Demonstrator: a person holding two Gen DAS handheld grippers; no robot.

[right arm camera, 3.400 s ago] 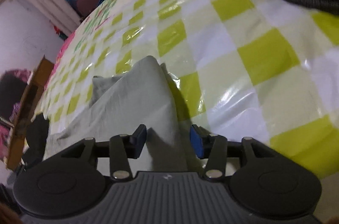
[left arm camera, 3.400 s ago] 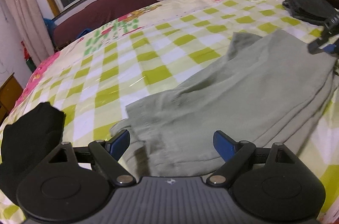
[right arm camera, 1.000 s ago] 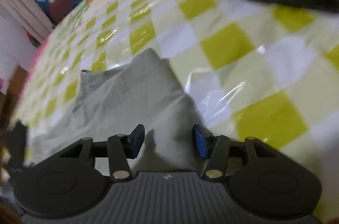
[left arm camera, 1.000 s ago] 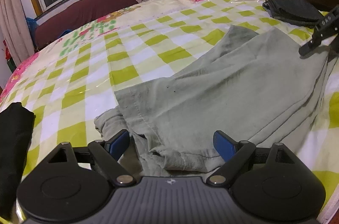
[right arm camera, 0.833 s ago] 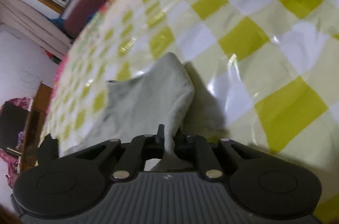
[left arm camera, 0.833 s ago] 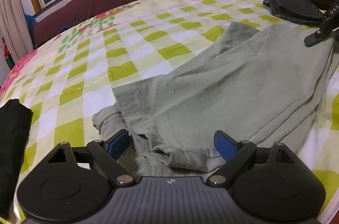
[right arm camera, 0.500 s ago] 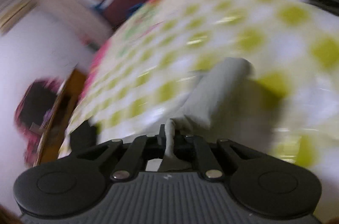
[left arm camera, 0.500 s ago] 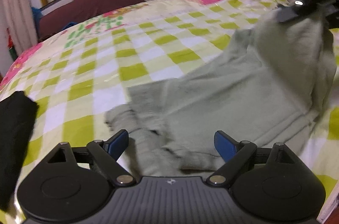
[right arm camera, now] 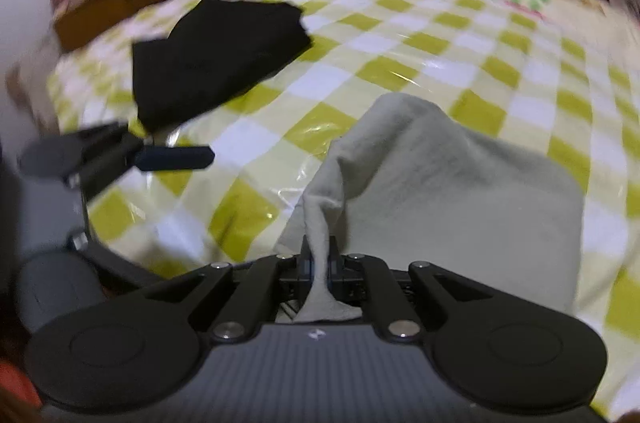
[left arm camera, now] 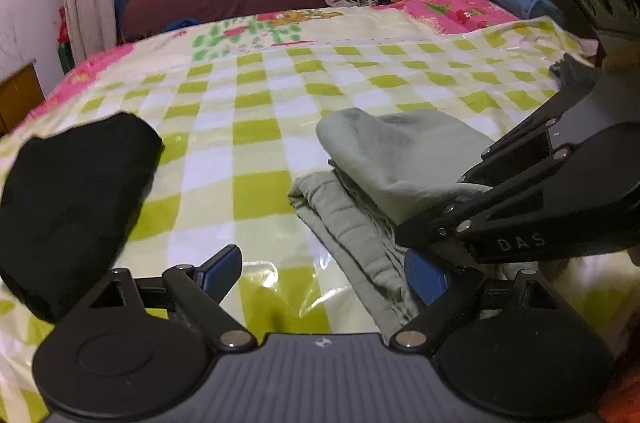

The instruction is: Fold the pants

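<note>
Nearest, right claw (right arm camera: pixel 318 269) clamped tight on a pinch of the grey-green pants (right arm camera: pixel 460 183), its jaws having just closed on the cloth, carrying that end over the rest. Left claw (left arm camera: pixel 324 271) spread wide, empty, low over the bed (left arm camera: pixel 256 95), pants edge just beside its right finger. Pants lie doubled on the checked cover. Step: a fold across, mid-carry. Next likely calls for laying the held end square on the lower layer, then letting go. Farther off, black garment (left arm camera: pixel 72 183) lies apart
</note>
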